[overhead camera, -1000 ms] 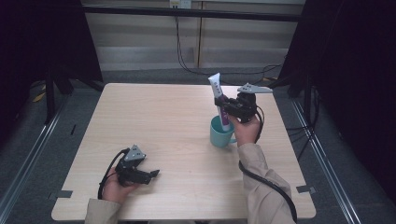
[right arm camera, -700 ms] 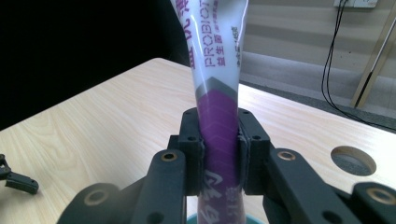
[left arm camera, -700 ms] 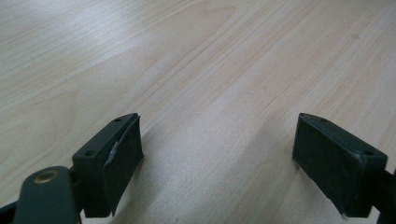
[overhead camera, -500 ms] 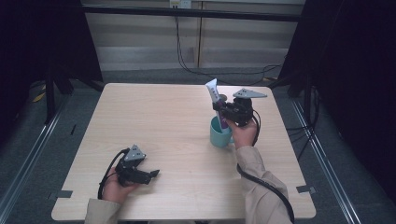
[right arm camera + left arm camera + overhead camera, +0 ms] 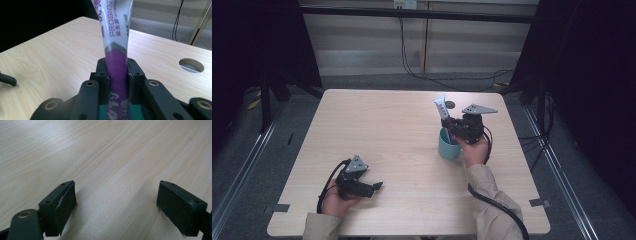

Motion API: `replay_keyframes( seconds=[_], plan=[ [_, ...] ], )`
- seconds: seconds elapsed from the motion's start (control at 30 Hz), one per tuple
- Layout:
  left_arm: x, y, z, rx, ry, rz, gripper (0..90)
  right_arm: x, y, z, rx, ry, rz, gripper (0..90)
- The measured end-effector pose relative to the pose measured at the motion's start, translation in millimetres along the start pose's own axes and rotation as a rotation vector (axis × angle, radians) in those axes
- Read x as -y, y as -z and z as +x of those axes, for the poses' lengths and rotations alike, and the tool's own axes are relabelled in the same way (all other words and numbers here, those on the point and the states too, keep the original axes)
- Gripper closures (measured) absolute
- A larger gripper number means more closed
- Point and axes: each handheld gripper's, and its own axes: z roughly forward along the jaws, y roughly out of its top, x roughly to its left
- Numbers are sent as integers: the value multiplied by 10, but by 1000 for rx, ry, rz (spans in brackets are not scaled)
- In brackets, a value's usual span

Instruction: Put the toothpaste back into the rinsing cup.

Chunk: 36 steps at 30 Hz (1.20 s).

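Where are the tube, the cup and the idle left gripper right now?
tube point(image 5: 116, 37), right gripper view, white printed body.
cup point(image 5: 448, 149), high view, teal outer wall.
left gripper point(image 5: 377, 186), high view, between its jaw tips.

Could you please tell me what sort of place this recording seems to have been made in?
Probably a lab or studio recording booth, not a home. A bare wooden table stands alone between dark curtains, cables run along the floor behind it, and a person works with handheld grippers, the right gripper holding a tube above a teal cup.
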Motion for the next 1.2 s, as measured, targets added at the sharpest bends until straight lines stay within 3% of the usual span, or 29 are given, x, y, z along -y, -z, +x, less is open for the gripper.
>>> replay_keyframes(
  seconds=[0.2, 0.7, 0.83, 0.97, 1.2],
  plan=[
    [0, 0, 1, 1, 0, 0, 154, 70, -5, -21, 17, -7, 25, 743],
    [-9, -9, 5, -2, -7, 1, 155, 162, 54, 36, 9, 5, 48, 717],
    [-10, -7, 3, 2, -1, 5, 155, 147, 82, 33, 12, -10, 38, 658],
    [-9, -9, 3, 0, 1, 2, 155, 141, 105, 28, 21, -9, 62, 597],
    [-9, -9, 4, 1, 0, 2, 155, 169, 122, 46, 68, -5, 84, 383]
  ],
)
